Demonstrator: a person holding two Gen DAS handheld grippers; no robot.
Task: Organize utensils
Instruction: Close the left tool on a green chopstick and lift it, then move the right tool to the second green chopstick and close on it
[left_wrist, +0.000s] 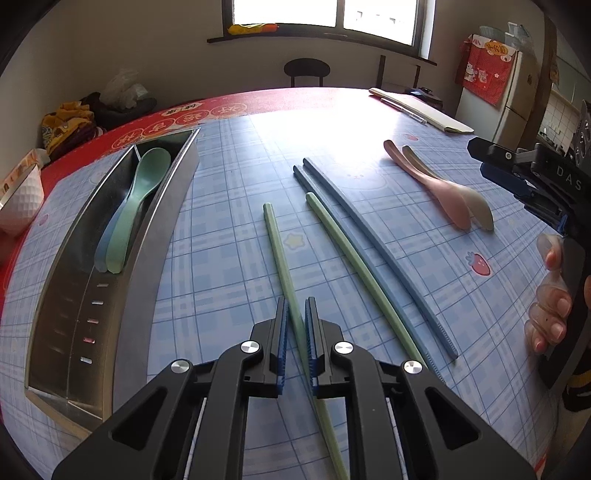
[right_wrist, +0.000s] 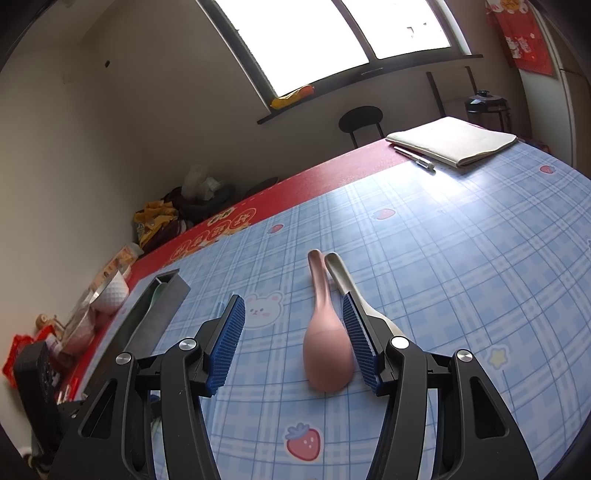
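Left gripper (left_wrist: 295, 314) pinches a green chopstick (left_wrist: 286, 266), presumably bound for the tray (left_wrist: 162, 221). Right gripper (right_wrist: 293, 332) open, straddling pink spoon (right_wrist: 327, 350), ready.

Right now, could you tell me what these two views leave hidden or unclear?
- Left wrist view: the green chopstick runs behind the left gripper.
- Right wrist view: the beige spoon has its bowl hidden behind a finger of the right gripper.
- Right wrist view: the metal tray interior is hidden by its wall.

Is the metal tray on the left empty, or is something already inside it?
Not empty. The metal tray holds a green spoon and a blue spoon, side by side.
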